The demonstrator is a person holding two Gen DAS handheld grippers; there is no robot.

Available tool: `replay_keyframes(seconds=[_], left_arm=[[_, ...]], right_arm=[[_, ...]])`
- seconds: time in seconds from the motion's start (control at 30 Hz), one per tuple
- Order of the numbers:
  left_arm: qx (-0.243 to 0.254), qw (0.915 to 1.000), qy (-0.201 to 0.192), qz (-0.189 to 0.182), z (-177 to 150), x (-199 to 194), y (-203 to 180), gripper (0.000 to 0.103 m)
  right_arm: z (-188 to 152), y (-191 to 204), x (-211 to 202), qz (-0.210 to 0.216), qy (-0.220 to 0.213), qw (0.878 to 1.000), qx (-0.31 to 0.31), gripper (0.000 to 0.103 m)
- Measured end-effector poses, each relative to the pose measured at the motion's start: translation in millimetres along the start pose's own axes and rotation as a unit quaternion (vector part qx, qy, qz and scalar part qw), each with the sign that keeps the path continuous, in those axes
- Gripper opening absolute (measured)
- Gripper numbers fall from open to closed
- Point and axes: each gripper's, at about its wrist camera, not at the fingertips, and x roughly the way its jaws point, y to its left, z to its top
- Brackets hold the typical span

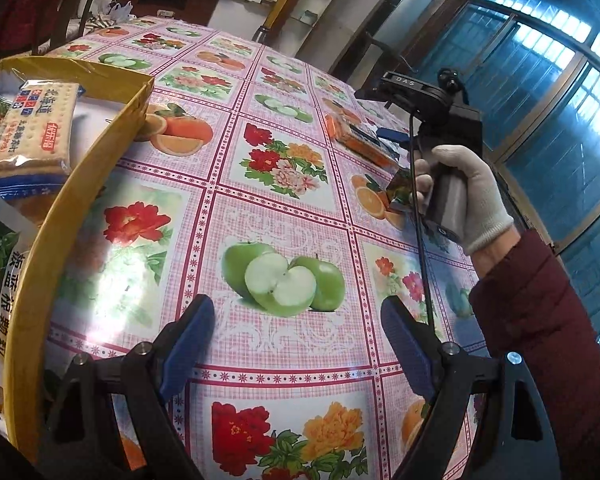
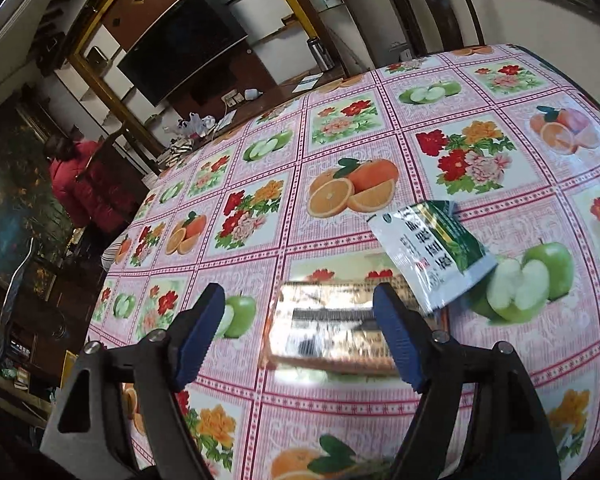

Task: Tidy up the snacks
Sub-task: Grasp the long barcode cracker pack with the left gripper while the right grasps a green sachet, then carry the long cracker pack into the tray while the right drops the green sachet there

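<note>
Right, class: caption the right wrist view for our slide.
Open right gripper above a shiny snack pack, green-white sachet beside it.

Both tools share one build — black angular arms carrying blue, ribbed finger pads [image 1: 188, 344], each joint fixed by round silver screws. The left gripper [image 1: 298, 344] fills the bottom of its own view; the right gripper [image 2: 300, 332] does the same in its view. At the right of the left view, the right hand [image 1: 470, 196] wears a white knit glove above a dark maroon quilted sleeve [image 1: 540, 320]. It wraps a grey handle beneath a black block lettered "DAS" — a thin black cable [image 1: 420, 240] trails down.
</note>
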Motion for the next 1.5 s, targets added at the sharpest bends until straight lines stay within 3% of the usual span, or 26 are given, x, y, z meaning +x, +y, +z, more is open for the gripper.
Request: replay_keyframes(seconds=[0.1,0.3,0.47,0.6,0.7,0.77,0.9,1.03,1.13,1.2,1.3,1.4,1.5], left_arm=[[0.001,1.0,0.001,-0.001,0,1,-1,0.085],[-0.011,0.9999,-0.002,-0.009,1,-2,4,0.085],[-0.017,0.9998,-0.003,-0.011,2,-3,8,0.085],[-0.031,0.9993,-0.004,-0.022,3,-5,14,0.085],[-0.055,0.9976,-0.009,-0.041,3,-9,26,0.085],[-0.062,0.9969,-0.01,-0.048,2,-9,28,0.085],[-0.039,0.9988,-0.001,-0.031,3,-6,19,0.085],[-0.035,0.9989,0.012,-0.027,1,-14,13,0.085],[-0.003,0.9992,-0.029,-0.027,6,-40,5,0.085],[0.034,0.9983,-0.046,-0.013,15,-52,-5,0.085],[0.078,0.9964,-0.021,0.026,28,-49,-17,0.085],[0.124,0.9906,0.025,0.052,33,-24,-29,0.085],[0.154,0.9835,0.058,0.075,40,9,-38,0.085]], right_arm=[[12,3,21,-0.008,0.017,1.0,-0.019,0.077],[13,11,51,-0.043,0.099,0.993,-0.052,0.077],[-31,34,29,0.028,0.16,0.984,-0.08,0.078],[-93,61,-7,0.064,0.203,0.966,-0.149,0.078],[-132,65,-29,0.119,0.242,0.953,-0.138,0.078],[-144,62,-48,0.105,0.219,0.961,-0.13,0.078],[-148,42,-106,0.075,0.097,0.986,-0.113,0.078],[-133,7,-147,0.044,-0.005,0.996,-0.072,0.078],[-117,-17,-141,0.047,0.0,0.998,-0.037,0.078],[-114,-19,-132,0.026,0.006,0.999,-0.041,0.078],[-116,-18,-122,-0.041,0.014,0.997,-0.061,0.078],[-136,-23,-131,-0.017,0.042,0.997,-0.065,0.078],[-161,-21,-141,-0.022,0.057,0.991,-0.116,0.078]])
